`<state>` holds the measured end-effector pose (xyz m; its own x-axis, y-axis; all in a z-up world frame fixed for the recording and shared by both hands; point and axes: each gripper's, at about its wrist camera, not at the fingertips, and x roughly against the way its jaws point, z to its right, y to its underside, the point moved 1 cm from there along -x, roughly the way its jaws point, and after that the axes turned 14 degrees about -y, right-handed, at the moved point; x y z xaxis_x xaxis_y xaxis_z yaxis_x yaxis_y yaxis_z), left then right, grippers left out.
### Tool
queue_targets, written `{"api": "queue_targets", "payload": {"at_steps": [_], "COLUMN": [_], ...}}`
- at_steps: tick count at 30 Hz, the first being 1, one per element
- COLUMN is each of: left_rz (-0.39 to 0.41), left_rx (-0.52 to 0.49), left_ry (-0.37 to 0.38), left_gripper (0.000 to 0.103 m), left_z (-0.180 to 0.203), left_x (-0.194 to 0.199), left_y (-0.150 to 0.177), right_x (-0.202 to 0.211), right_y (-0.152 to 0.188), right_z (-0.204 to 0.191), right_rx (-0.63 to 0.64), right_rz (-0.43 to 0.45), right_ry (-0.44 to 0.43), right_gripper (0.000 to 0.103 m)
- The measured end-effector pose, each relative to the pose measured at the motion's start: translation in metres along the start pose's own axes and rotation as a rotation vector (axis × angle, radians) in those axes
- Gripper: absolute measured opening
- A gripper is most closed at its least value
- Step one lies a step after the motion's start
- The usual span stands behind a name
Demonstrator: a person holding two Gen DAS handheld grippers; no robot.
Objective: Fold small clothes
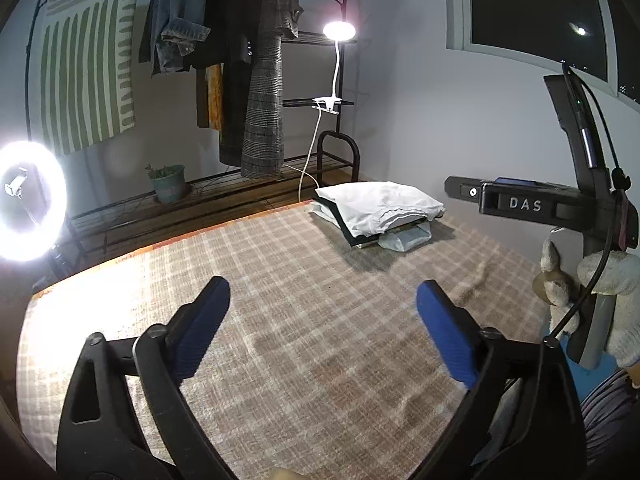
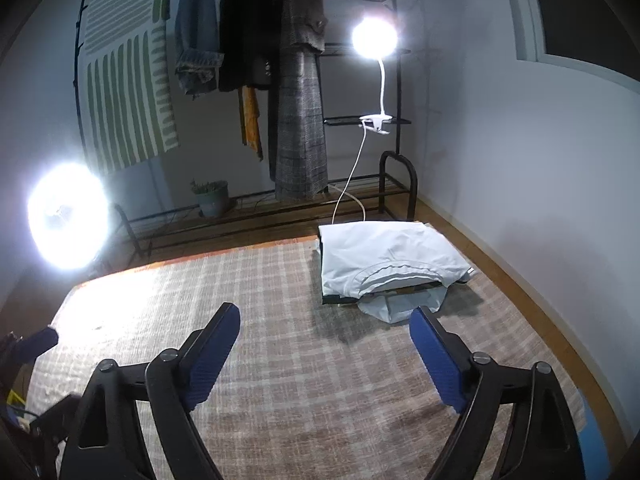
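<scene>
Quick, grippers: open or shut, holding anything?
Left gripper: open, empty, over the checked blanket.
Right gripper: open, empty, short of the folded pile.

two grippers are seen, the left gripper (image 1: 323,296) and the right gripper (image 2: 325,320), each fitted with two blue pads (image 1: 200,324). one pile of folded clothes (image 2: 384,264) is counted on one checked cloth (image 2: 280,360). two lights are lit: one ring light (image 1: 30,200) and one clip lamp (image 1: 339,31). one potted plant (image 1: 168,182) and one striped hanging (image 1: 88,80) are counted; the garments hung on the rack (image 1: 252,60) cannot be counted exactly.
</scene>
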<state>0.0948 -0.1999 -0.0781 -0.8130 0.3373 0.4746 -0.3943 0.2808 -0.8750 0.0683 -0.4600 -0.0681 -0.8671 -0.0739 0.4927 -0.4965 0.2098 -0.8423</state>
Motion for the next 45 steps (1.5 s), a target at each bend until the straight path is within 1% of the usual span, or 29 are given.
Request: {"api": "queue_targets", "payload": {"at_steps": [1, 2, 3, 6, 8, 9, 17, 23, 45], "left_rz": [0.002, 0.002, 0.002, 0.000, -0.001, -0.005, -0.029, -0.054, -0.052], "left_rx": [-0.009, -0.019, -0.028, -0.036, -0.024, -0.016, 0.005, 0.032, 0.033], "left_ry": [-0.003, -0.006, -0.011, -0.031, -0.014, -0.008, -0.026, -0.022, -0.037], "left_gripper": [0.098, 0.098, 0.098, 0.102, 0.102, 0.102, 0.103, 0.103, 0.103], "left_z": [0.001, 0.002, 0.003, 0.003, 0.002, 0.001, -0.003, -0.008, -0.010], "left_x": [0.000, 0.000, 0.000, 0.001, 0.002, 0.003, 0.004, 0.003, 0.002], "left_y": [0.001, 0.002, 0.003, 0.004, 0.004, 0.004, 0.003, 0.003, 0.004], "right_x": [0.000, 0.000, 0.001, 0.000, -0.001, -0.002, -0.006, -0.009, -0.010], "right_y": [0.000, 0.001, 0.002, 0.003, 0.004, 0.004, 0.007, 0.008, 0.009], "right_z": [0.001, 0.002, 0.003, 0.003, 0.001, 0.000, -0.006, -0.009, -0.010], "right_rx": [-0.002, -0.007, -0.012, -0.004, 0.008, 0.016, 0.044, 0.045, 0.041], "right_rz": [0.007, 0.014, 0.027, 0.033, 0.032, 0.032, 0.024, 0.017, 0.013], "right_ry": [0.004, 0.008, 0.013, 0.017, 0.029, 0.035, 0.040, 0.028, 0.023], "right_gripper": [0.099, 0.102, 0.103, 0.103, 0.103, 0.103, 0.103, 0.103, 0.103]}}
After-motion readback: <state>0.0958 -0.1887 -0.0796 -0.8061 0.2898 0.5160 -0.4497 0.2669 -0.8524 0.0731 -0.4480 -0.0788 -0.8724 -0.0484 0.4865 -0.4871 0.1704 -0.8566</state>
